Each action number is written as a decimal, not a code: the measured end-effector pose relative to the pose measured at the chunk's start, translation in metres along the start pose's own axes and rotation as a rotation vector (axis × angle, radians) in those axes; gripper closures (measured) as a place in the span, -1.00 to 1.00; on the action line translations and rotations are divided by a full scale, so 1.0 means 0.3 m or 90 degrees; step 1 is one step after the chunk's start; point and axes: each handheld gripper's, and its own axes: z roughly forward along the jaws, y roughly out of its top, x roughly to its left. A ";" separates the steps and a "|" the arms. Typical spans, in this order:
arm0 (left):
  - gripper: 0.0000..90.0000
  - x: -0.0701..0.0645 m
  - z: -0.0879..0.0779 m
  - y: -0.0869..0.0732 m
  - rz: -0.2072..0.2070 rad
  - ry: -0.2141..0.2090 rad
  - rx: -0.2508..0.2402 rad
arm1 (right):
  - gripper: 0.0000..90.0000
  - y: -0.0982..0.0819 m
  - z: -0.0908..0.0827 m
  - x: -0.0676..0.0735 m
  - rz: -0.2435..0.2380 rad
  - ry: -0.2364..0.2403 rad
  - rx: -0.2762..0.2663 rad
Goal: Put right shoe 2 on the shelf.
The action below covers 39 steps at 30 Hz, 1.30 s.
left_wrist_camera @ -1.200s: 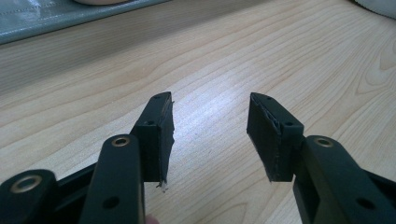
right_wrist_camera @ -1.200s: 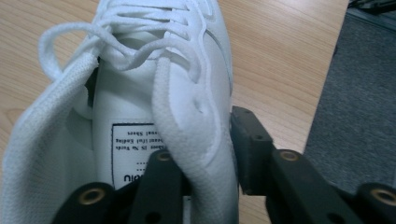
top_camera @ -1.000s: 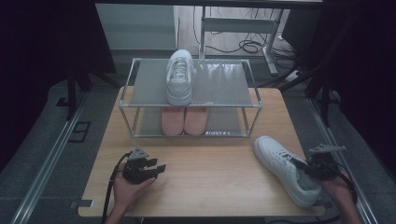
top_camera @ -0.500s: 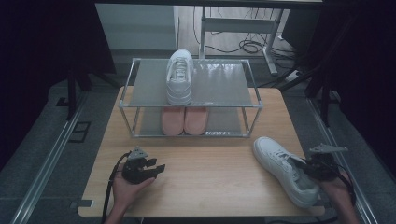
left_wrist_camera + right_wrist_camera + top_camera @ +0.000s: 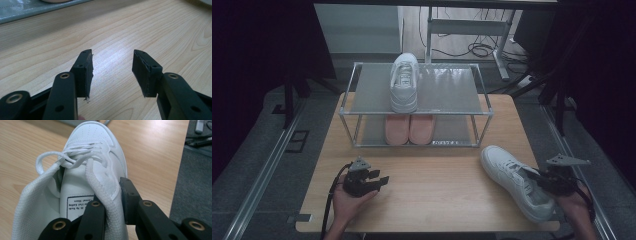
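A white sneaker (image 5: 514, 181) lies at the table's front right, toe toward the rack. My right gripper (image 5: 546, 181) is shut on the sneaker's collar wall (image 5: 107, 195), one jaw inside the opening and one outside. Its laces (image 5: 72, 157) hang loose. A second white sneaker (image 5: 404, 82) stands on the top shelf of the metal rack (image 5: 462, 112). A pair of pink shoes (image 5: 409, 129) sits on the lower shelf. My left gripper (image 5: 379, 179) rests low at the front left, open, with bare wood between its pads (image 5: 140, 72).
The wooden table (image 5: 437, 185) has free room between the two grippers. Grey floor with cables (image 5: 197, 142) drops off past the table's right edge. Floor rails (image 5: 262, 170) run along the left side.
My right gripper has risen slightly with the sneaker's heel end in it. The left gripper has stayed in place.
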 end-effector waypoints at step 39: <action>0.14 0.004 -0.002 -0.002 -0.004 0.000 -0.001 | 0.81 0.189 -0.086 0.180 -0.038 0.110 -0.152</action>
